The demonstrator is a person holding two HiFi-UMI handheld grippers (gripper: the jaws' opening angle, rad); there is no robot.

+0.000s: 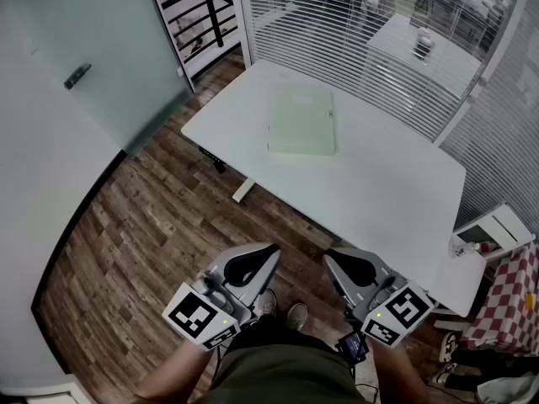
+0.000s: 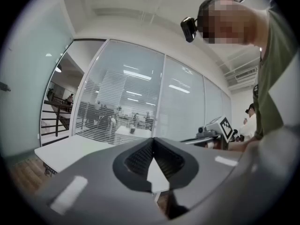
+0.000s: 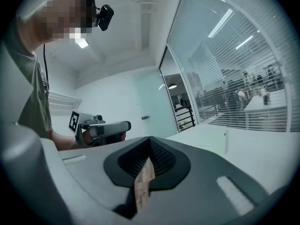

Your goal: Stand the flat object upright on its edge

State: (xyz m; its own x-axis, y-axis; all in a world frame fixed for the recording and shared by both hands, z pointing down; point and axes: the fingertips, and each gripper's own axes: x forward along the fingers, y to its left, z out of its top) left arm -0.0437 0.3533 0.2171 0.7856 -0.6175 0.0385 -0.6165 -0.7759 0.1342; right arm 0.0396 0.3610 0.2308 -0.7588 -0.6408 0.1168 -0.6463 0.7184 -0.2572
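Note:
A pale green flat object [image 1: 301, 123] lies flat on the white table [image 1: 379, 192], towards its far side. Both grippers are held close to my body over the wooden floor, short of the table's near edge and well away from the flat object. My left gripper [image 1: 266, 252] is shut with nothing between its jaws, and my right gripper [image 1: 333, 259] is likewise shut and empty. In the left gripper view the closed left gripper [image 2: 153, 140] points level with the right gripper [image 2: 219, 127] beside it. In the right gripper view the closed right gripper [image 3: 149, 140] faces the table [image 3: 253, 153].
A glass partition with blinds [image 1: 354, 32] runs behind the table, and a frosted glass door [image 1: 101, 49] stands at the left. A small white stand [image 1: 497, 230] and a red checkered cloth [image 1: 514, 301] are at the right. The wooden floor [image 1: 152, 225] lies between me and the table.

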